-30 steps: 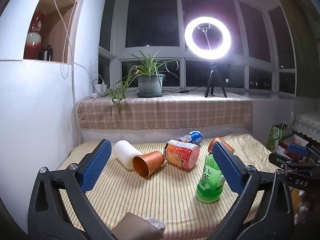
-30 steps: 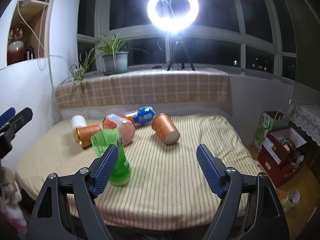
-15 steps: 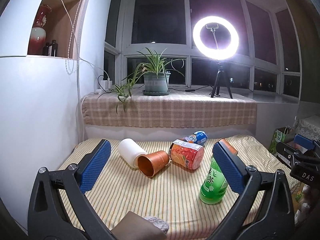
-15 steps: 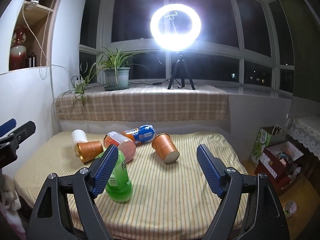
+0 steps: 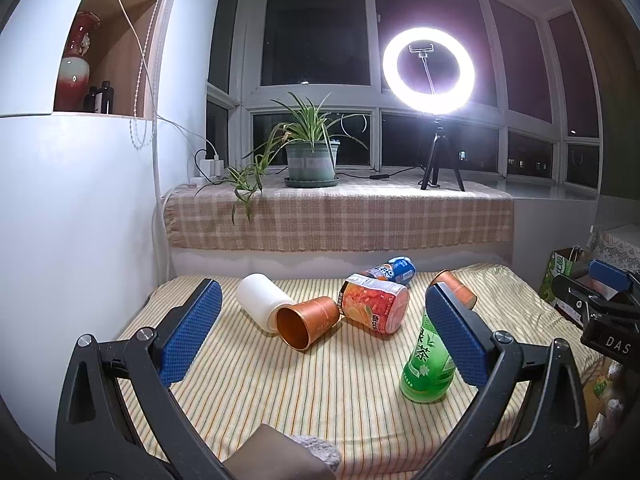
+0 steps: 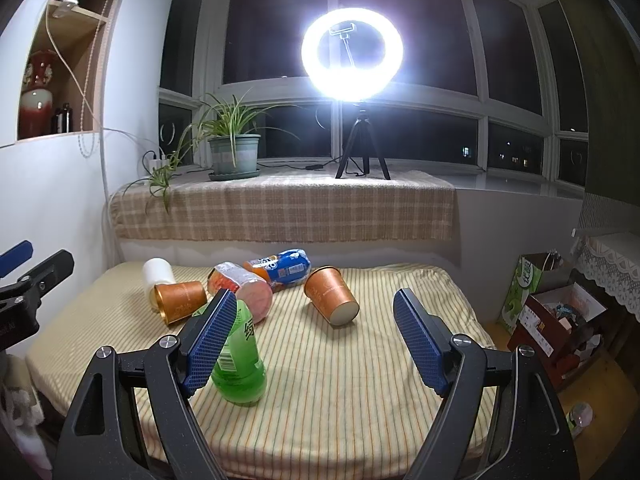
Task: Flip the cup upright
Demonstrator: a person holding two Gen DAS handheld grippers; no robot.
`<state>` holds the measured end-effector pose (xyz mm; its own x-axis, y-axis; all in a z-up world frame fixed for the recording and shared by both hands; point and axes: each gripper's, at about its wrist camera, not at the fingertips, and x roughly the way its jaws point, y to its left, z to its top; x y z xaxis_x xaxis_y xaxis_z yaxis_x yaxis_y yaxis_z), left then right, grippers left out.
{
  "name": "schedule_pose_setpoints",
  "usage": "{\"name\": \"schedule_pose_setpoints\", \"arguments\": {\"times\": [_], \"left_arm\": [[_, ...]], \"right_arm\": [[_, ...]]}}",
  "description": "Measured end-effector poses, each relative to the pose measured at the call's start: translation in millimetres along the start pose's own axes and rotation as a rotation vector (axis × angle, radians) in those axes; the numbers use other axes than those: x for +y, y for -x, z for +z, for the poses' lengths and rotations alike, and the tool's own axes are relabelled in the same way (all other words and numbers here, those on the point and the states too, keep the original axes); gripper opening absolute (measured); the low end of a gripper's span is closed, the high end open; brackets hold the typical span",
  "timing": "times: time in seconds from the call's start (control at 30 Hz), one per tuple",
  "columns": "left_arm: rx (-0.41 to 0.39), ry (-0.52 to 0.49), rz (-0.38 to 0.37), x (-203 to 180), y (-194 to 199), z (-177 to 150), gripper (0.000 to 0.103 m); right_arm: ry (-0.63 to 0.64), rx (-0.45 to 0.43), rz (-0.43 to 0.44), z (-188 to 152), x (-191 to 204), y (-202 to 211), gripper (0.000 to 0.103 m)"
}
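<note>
The right gripper [image 6: 314,334] and the left gripper [image 5: 322,330] both hang spread wide and empty above the striped yellow cloth [image 6: 352,380]. A copper-coloured paper cup [image 6: 331,296] lies on its side mid-cloth, another copper cup [image 5: 308,321] touching a white cylindrical cup [image 5: 262,300].

Background items, night scene, ring light on.

Striped cloth [image 6: 360,380] covers the table. Green bottle [image 6: 240,364] stands upright near the front. Orange-labelled can [image 5: 374,306] lies on its side, blue can [image 6: 286,266] on its side behind it, white cylinder [image 5: 262,300] lying at left. Checked cloth [image 5: 340,220] drapes the sill, which bears a potted plant [image 5: 312,158] and a lit ring light [image 5: 428,70] on a tripod. Red vase [image 5: 74,74] sits in the wall niche. Cardboard boxes [image 6: 556,320] on the floor at right.
</note>
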<state>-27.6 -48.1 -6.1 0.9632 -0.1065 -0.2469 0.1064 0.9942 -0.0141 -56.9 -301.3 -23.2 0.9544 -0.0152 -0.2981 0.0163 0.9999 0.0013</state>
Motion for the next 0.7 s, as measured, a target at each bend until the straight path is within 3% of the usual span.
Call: {"name": "schedule_pose_setpoints", "arguments": {"times": [0.7], "left_arm": [[0.001,-0.004,0.0,0.8,1.0,-1.0,0.103]], "right_arm": [[-0.004,-0.002,-0.005,-1.1,3.4,1.2,0.081]]}}
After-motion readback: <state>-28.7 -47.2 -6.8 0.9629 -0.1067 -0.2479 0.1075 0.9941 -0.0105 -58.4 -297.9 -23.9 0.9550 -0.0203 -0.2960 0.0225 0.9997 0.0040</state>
